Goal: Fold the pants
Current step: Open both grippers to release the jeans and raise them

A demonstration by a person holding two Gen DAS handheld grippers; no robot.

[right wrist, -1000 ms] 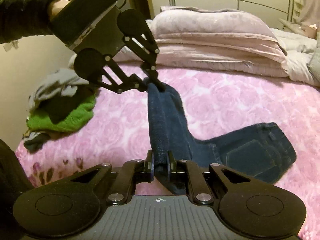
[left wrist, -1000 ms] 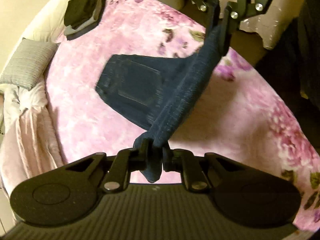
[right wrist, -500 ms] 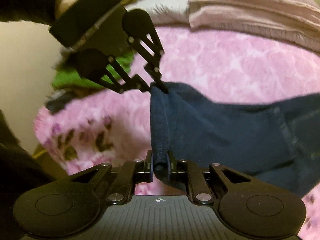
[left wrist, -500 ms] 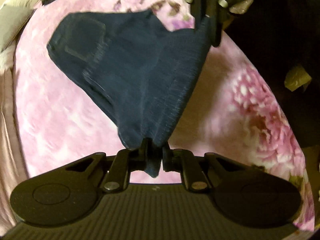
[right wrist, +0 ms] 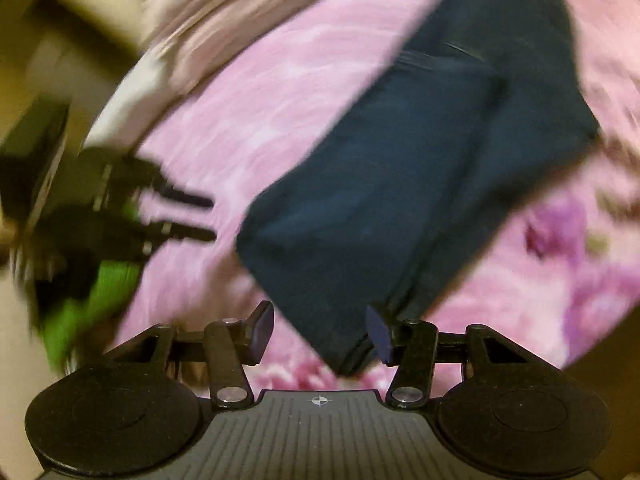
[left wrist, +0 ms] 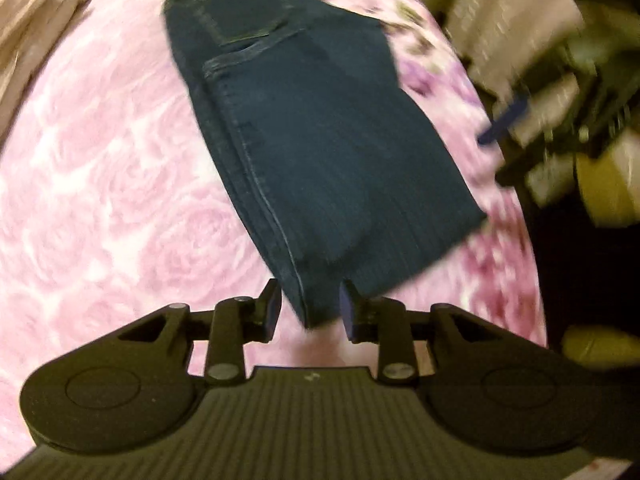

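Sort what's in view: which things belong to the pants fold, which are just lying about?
In the job:
- dark blue pants, lying folded on the pink floral blanket
- left tool, opening
- right tool, opening

Lying about:
- green garment
- pale bedding

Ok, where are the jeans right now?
The jeans lie folded on the pink floral blanket, in the middle of both wrist views, their near end between the opening fingers of the left gripper and right gripper.
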